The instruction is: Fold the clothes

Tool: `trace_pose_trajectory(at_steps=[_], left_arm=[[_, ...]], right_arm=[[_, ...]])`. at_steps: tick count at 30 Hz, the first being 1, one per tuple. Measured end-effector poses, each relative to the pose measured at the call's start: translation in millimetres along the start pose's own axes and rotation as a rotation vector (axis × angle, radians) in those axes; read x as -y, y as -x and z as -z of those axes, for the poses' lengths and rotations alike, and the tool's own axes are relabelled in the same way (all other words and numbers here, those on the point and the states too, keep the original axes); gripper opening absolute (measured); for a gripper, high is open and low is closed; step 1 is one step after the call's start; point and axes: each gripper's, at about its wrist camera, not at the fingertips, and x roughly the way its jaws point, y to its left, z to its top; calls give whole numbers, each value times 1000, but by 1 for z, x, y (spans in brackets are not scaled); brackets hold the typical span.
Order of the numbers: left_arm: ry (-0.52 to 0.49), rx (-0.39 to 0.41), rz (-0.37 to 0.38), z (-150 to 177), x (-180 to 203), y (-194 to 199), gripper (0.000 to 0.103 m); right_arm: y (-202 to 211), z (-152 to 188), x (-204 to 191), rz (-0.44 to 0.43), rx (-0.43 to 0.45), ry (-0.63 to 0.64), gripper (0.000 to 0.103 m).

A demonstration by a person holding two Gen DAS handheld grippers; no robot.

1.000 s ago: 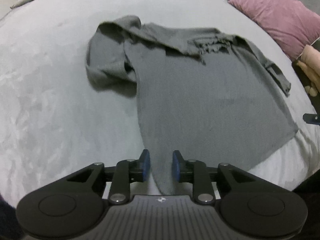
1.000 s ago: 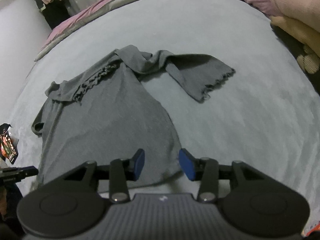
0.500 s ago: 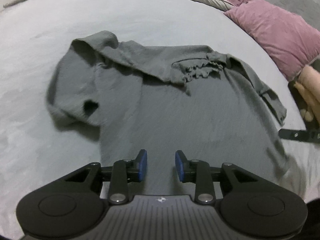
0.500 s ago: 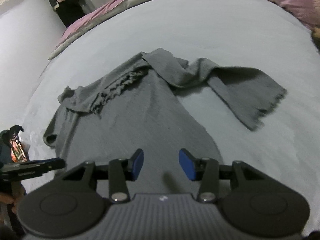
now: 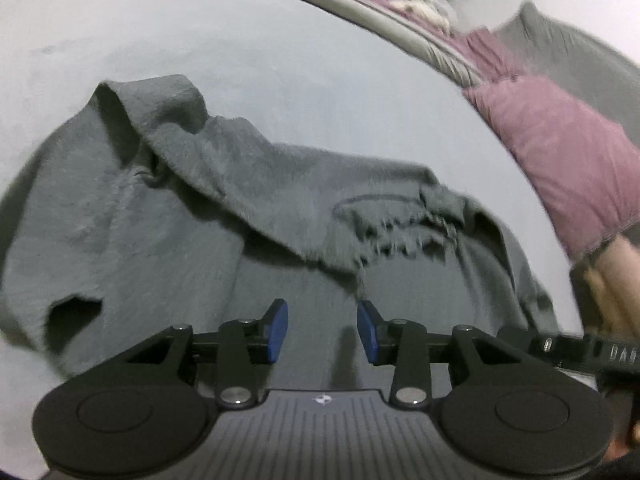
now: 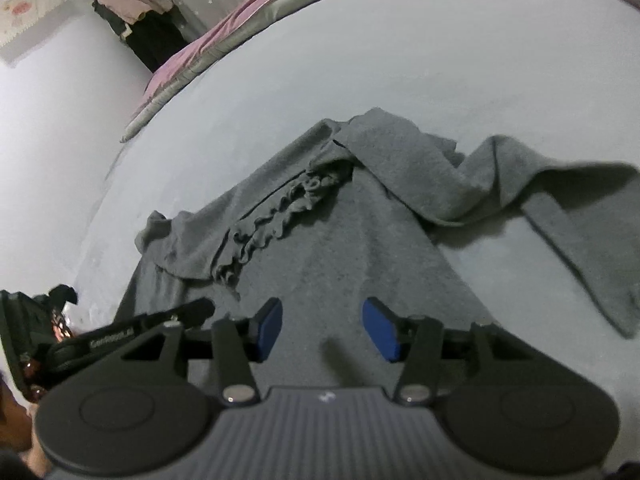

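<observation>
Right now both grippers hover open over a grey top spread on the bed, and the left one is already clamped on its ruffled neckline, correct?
Not quite. The left gripper clamps nothing: in the left wrist view its jaws stand apart, short of the ruffled neckline. The rest holds: the right gripper is open too, over the grey top on the bed.

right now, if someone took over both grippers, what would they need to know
Left gripper: open, empty, over the lower body of the grey top.
Right gripper: open, empty, over the same garment near its hem, beside the left one.
The grey top lies spread on the pale bed cover, collar end away from the grippers. One sleeve trails off to the right in the right wrist view; the other side is bunched, with a ruffled edge flopped over the chest.
Done: no fold visible, nothing gripped.
Left: flatten sleeves and ruffle, then all the folding.
</observation>
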Motion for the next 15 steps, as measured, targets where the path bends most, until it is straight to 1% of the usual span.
trace_pose_trajectory(at_steps=[6,9,10,11,12,15], left_arm=[[118,88,37,-7,-5,-19,37],[177,132,56,-10,-8,-29,34],[193,144,61,-10,-8,-31,30],[195,149,63,-9,-8,-28,16],[198,154,65,-8,-7,-25,8],[207,170,71,-4,-5,-16,5]], right_arm=[[-14,-5,5,-38,-11,-27,48],[-20,-7,3,-73,-17,-45,49],[-22,-7,2,-85,-20,-52,49],[-24,-7,1,-95,-22,-56,50],[-25,-7,1,-98,-23,-56,50],[-25,-5,0,-106,-19,-64,52]])
